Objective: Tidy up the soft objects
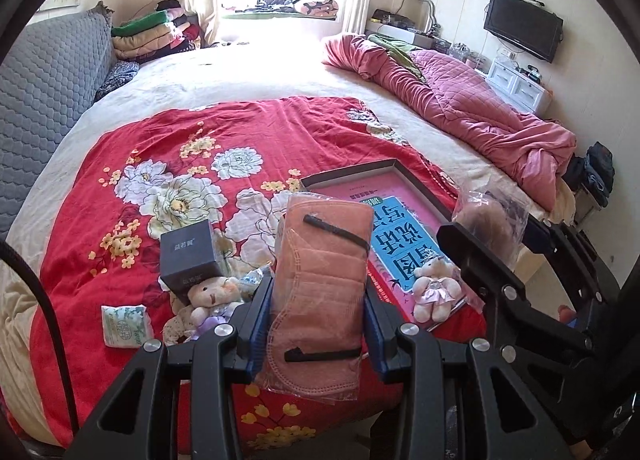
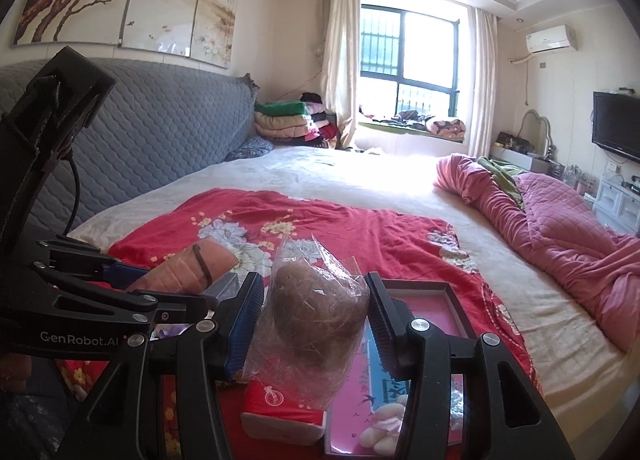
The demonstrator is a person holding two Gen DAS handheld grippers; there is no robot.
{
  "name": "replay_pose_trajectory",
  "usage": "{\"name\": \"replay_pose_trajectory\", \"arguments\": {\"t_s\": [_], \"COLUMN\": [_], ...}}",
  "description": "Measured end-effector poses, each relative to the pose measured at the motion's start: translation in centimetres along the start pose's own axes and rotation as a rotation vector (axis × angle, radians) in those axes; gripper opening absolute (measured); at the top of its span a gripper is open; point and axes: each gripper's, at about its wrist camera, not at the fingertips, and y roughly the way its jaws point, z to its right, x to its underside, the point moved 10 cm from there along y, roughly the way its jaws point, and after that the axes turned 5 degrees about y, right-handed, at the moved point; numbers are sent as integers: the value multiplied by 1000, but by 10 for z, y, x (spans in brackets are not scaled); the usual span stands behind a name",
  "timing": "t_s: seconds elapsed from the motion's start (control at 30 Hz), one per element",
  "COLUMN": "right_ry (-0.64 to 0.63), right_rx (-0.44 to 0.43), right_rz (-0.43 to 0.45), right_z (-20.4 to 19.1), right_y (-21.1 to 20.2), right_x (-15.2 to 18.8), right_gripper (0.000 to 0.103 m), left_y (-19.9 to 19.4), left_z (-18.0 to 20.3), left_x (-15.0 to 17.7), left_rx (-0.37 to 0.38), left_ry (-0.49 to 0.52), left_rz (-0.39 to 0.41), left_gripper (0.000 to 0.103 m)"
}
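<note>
At lower centre of each view, the left gripper [image 1: 318, 324] pinches a light, floppy bagged mask [image 1: 320, 284] and the right gripper [image 2: 316, 324] squeezes a soft brown lump in crinkly plastic [image 2: 320, 312], both best gripped mid-body.

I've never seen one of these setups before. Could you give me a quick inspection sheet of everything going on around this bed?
Surface: bed with a red flowered blanket spread over a cream sheet.
Job's things: pack of orange face masks; brown furry lump in a clear bag; two small teddy bears.
Clutter: dark box, tissue packet, red tissue pack, shallow tray holding a pink and blue book.
Grippers: left hand-held gripper shut on the masks; right hand-held gripper shut on the bag.
Cables: black cable at left.
Surroundings: pink quilt, grey headboard, window, television.
</note>
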Motion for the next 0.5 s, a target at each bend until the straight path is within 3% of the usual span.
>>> {"name": "replay_pose_trajectory", "arguments": {"t_s": [0.5], "right_ry": [109], "right_rx": [129], "right_rz": [4], "right_z": [72], "right_y": [-7], "right_x": [3], "right_gripper": [53], "left_y": [23], "left_z": [44], "left_x": [-21], "left_rx": [66], "left_ry": [51], "left_rz": [3], "left_gripper": [41]}}
